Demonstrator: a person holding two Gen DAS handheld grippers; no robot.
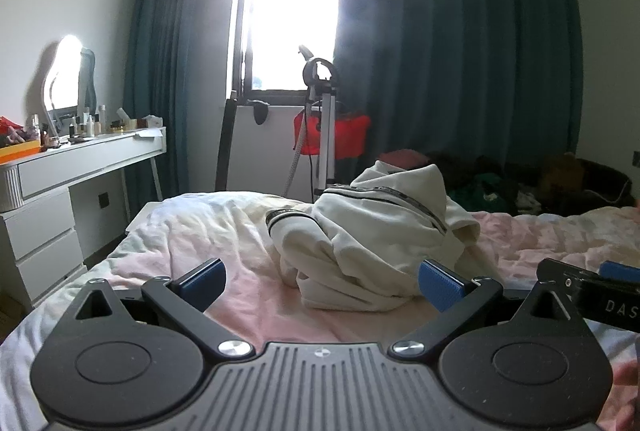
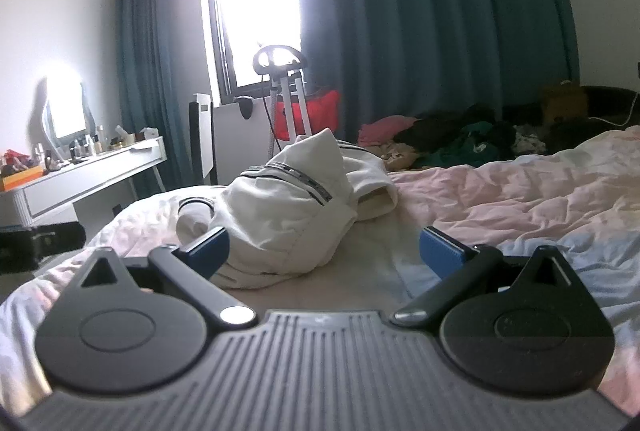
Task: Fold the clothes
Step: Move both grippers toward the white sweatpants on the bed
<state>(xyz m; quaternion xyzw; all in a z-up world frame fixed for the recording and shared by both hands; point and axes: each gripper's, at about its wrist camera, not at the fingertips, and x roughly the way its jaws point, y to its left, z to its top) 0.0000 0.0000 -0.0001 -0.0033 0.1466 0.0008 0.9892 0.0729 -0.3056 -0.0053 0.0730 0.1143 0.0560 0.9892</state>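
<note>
A crumpled white hooded garment with dark zip trim [image 1: 372,231] lies in a heap on the bed's pale pink quilt [image 1: 224,231]. My left gripper [image 1: 322,283] is open and empty, low over the quilt just in front of the heap. In the right wrist view the same garment [image 2: 288,207] lies ahead and left of centre. My right gripper [image 2: 324,251] is open and empty, its left blue finger [image 2: 208,247] close to the garment's near edge. The right gripper also shows at the left wrist view's right edge [image 1: 592,291].
A pile of dark, green and pink clothes [image 2: 452,143] lies at the far side of the bed. A white dressing table with bottles and a lit mirror [image 1: 80,147] stands left. A garment steamer stand and a red bag [image 1: 332,135] are by the window and teal curtains.
</note>
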